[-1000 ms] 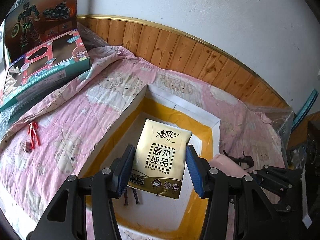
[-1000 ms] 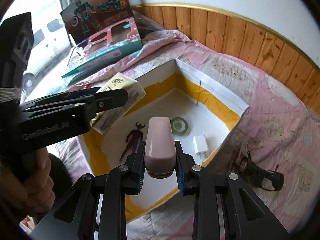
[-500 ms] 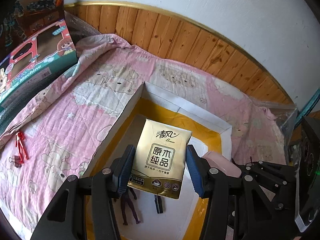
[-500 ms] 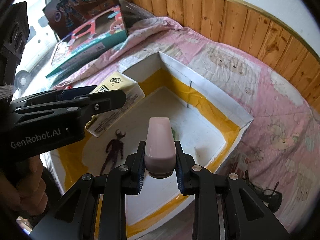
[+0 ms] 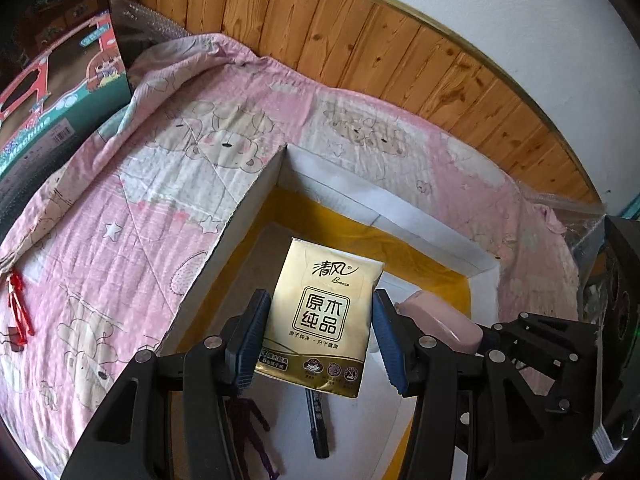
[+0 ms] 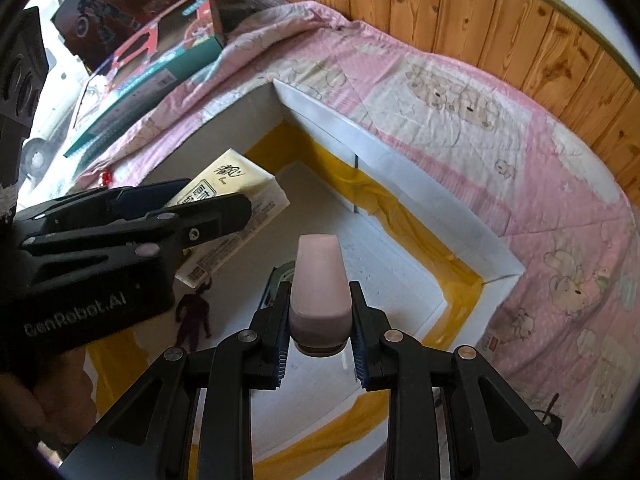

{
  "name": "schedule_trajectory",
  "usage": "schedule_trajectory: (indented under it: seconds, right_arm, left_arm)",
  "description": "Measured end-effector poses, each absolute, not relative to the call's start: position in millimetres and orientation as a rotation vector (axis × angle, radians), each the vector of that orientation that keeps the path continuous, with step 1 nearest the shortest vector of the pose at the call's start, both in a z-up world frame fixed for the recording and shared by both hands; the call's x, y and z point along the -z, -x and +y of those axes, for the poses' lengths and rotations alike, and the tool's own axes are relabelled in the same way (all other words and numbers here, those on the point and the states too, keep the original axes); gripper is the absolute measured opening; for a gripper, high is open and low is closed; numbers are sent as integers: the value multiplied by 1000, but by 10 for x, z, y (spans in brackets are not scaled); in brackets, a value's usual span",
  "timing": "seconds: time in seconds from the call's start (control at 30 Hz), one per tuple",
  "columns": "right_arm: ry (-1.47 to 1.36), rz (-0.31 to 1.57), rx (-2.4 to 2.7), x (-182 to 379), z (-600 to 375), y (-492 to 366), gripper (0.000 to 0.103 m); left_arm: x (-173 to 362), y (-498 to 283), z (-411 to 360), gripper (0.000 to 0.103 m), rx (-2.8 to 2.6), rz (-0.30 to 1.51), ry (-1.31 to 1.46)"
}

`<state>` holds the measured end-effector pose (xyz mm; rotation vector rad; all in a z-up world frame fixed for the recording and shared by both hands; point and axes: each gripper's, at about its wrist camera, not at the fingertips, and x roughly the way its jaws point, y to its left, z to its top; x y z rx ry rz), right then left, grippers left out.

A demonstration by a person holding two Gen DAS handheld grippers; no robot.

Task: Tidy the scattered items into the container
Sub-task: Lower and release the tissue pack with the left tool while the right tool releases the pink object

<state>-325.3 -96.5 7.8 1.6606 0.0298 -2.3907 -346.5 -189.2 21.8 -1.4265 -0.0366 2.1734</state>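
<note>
My left gripper [image 5: 320, 336] is shut on a gold tissue pack [image 5: 325, 316], held above the white box with yellow tape [image 5: 384, 204]. The right gripper [image 6: 320, 340] is shut on a pale pink case [image 6: 319, 284], also over the box [image 6: 400, 168]. The pink case [image 5: 440, 320] shows at right in the left wrist view, and the tissue pack [image 6: 236, 196] and left gripper [image 6: 132, 224] at left in the right wrist view. Inside the box lie a dark toy figure [image 6: 194, 314], a black marker [image 5: 318, 420] and a green tape roll [image 6: 278, 280], partly hidden.
The box sits on a pink bear-print quilt [image 5: 132, 208]. A red trinket with a binder clip [image 5: 18, 316] lies on the quilt at far left. Toy boxes [image 6: 152, 36] stand at the back left. A black item [image 6: 550, 416] lies right of the box. Wood panelling backs the bed.
Both grippers have moved forward and lower over the box, keeping hold of their items. The marker and toy figure on the box floor now show closer.
</note>
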Motion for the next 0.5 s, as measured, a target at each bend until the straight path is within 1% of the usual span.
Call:
schedule_trajectory:
  seconds: [0.13,0.27,0.3,0.33,0.4,0.5]
  right_arm:
    - [-1698,31,2374,32,-950,3369,28]
    - [-1715,73,2364,132,-971,3456,29]
    - [-1718,84,2367,155,-970,3465,32]
    - [-1716,103,2394,165,-961,3466,36]
    - [-1707,135,2414,154,-965,3447,36]
    - [-1691,117,2428,102,-932,3398,36]
  left_arm:
    - [-104,3530,-1781,53,-2190,24,1431]
    - [-18,3603,-1676,53,-2229,88,1410]
    - [-3,3611,-1643,54,-2254,122,1390]
    - [9,3614,-1620,55,-2274,147,1379]
    - [15,3606,-1572,57,-2293,178,1354]
    - [-29,3609,-1621,57,-2291,133,1337]
